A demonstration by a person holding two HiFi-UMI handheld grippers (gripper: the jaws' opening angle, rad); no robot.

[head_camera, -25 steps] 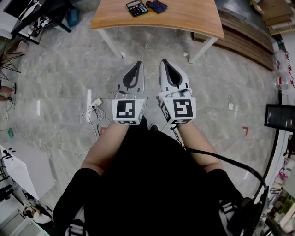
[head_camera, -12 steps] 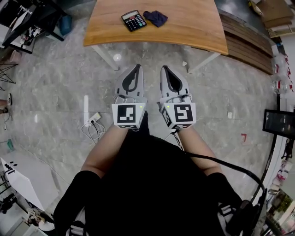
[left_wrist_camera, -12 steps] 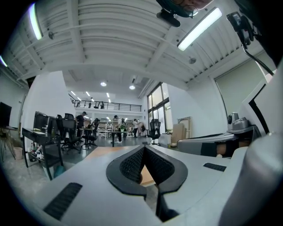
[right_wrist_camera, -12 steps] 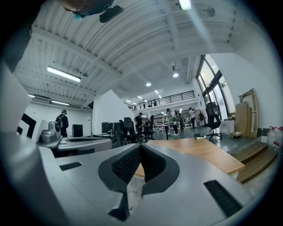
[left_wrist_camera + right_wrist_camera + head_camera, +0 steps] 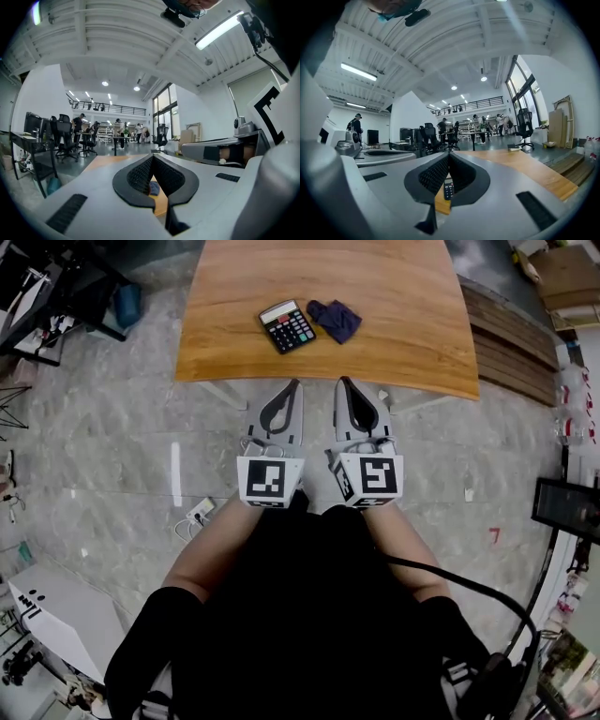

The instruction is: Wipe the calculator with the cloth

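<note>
A black calculator (image 5: 287,326) lies near the front edge of a wooden table (image 5: 403,324), with a crumpled dark blue cloth (image 5: 335,320) just to its right. My left gripper (image 5: 294,386) and right gripper (image 5: 344,384) are held side by side, level, just short of the table's near edge; both are shut and empty. Through the left gripper's jaw opening I see a bit of the blue cloth (image 5: 154,188). In the right gripper view the calculator (image 5: 448,190) shows through the jaw opening.
The table stands on white legs over a grey stone floor (image 5: 112,446). A power strip with cables (image 5: 199,515) lies on the floor at my left. Wooden planks (image 5: 511,343) lie right of the table. Desks, office chairs and people are far off in the room.
Both grippers have moved forward together toward the table; the table, calculator and cloth now sit much closer and lower in the head view. Jaws stayed shut.
</note>
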